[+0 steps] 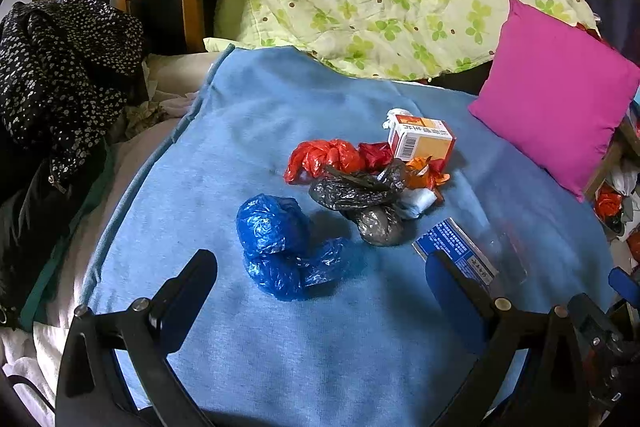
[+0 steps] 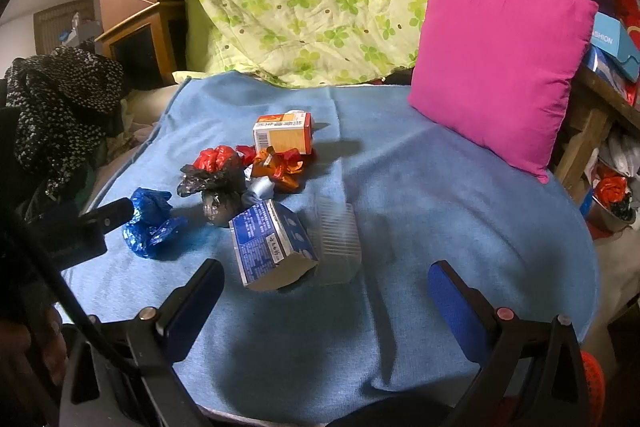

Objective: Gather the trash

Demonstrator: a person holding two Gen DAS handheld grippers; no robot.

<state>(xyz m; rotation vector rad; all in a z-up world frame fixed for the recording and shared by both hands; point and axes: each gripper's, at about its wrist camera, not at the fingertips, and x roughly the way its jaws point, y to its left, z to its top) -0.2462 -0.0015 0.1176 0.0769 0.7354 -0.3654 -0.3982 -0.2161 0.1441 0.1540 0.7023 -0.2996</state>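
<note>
Left wrist, crumpled blue bag [image 1: 280, 247], knotted

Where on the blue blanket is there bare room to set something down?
The blue blanket is bare on the right, between the clear plastic container and the pink pillow, and along the near edge by the open right gripper. The middle-left is crowded: blue bag, black bag, blue carton, orange box.

A light-blue box [image 2: 614, 45] reads "SHION".
</note>
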